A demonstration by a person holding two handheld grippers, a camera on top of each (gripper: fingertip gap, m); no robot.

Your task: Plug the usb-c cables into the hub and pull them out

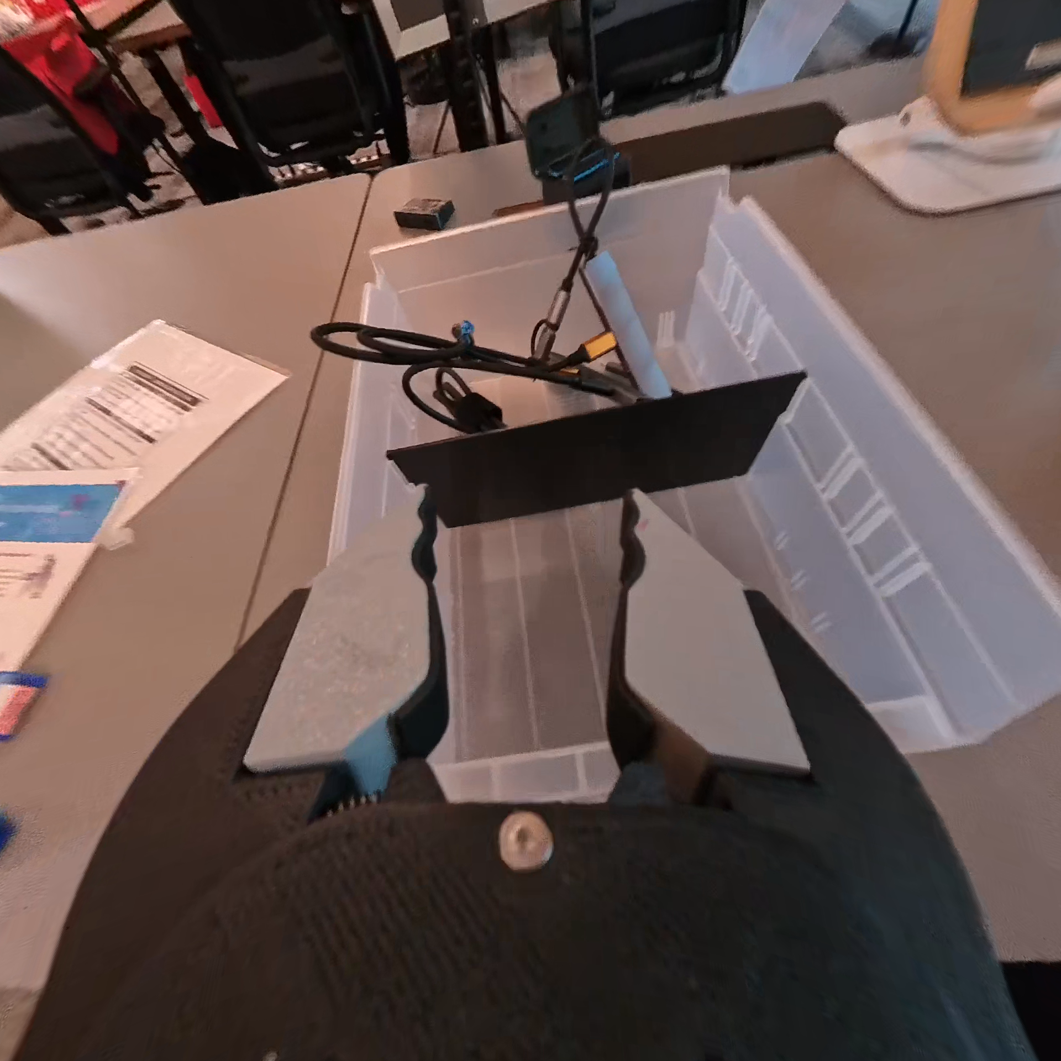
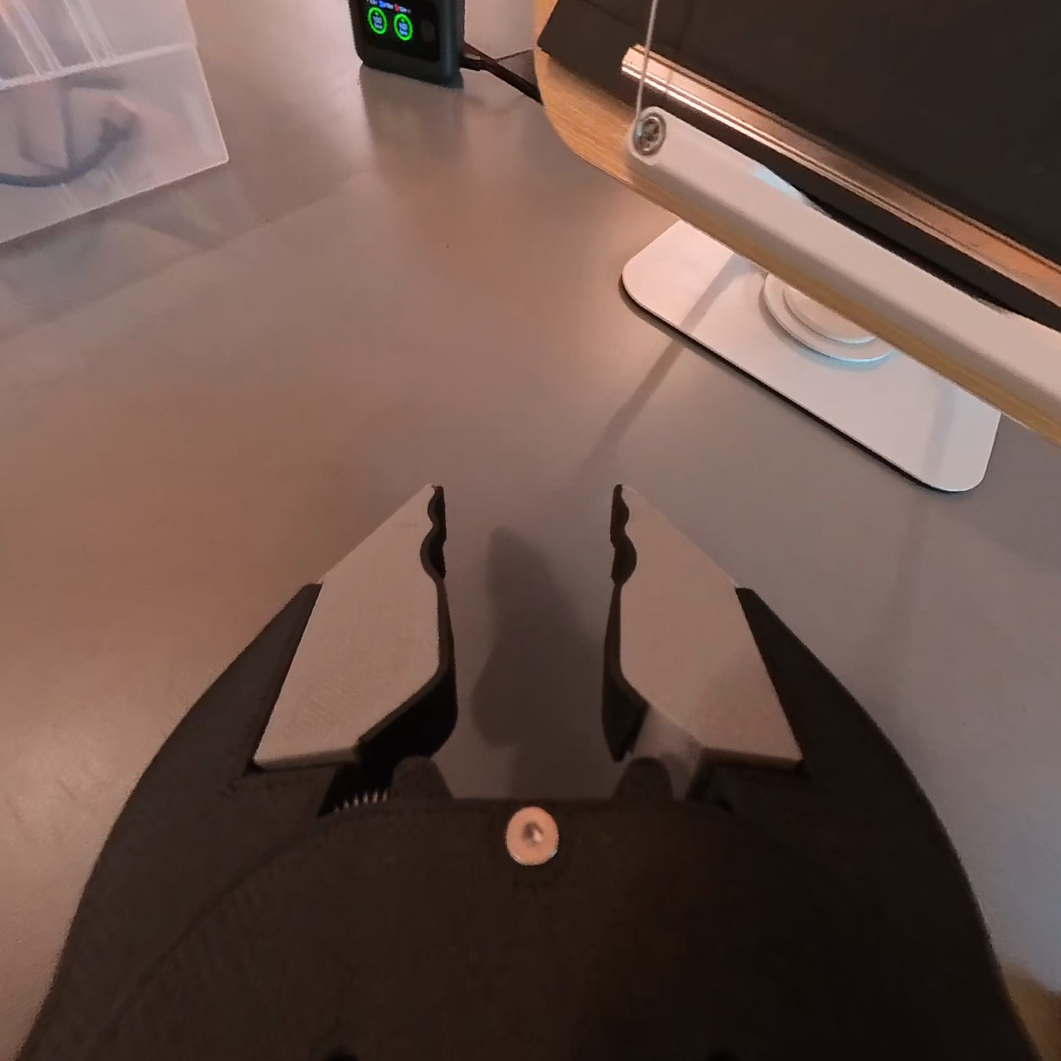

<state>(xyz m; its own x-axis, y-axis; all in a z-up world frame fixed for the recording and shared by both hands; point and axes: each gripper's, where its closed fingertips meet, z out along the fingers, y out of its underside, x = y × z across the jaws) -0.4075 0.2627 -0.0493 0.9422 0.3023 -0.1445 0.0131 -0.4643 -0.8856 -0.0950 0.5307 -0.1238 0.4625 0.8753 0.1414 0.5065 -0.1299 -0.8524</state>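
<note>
My left gripper (image 1: pixel 527 499) is open over a translucent plastic bin (image 1: pixel 861 517). Its fingertips (image 1: pixel 426 517) reach the lower edge of a flat black panel (image 1: pixel 597 442) that stands across the bin. Behind the panel lie coiled black cables (image 1: pixel 402 356), a gold-coloured plug (image 1: pixel 600 344) and a white tube (image 1: pixel 626 327). Two cables rise to a dark, blurred box (image 1: pixel 560 135) beyond the bin; I cannot tell whether it is the hub. My right gripper (image 2: pixel 527 494) is open and empty, low over the grey table (image 2: pixel 344 373).
Printed sheets (image 1: pixel 115 402) lie left of the bin, and a small black block (image 1: pixel 425 211) lies behind it. On the right stand a white stand base (image 2: pixel 804 367) under a wood-edged panel (image 2: pixel 585 138), a small device with a lit screen (image 2: pixel 405 34) and the bin's corner (image 2: pixel 115 115).
</note>
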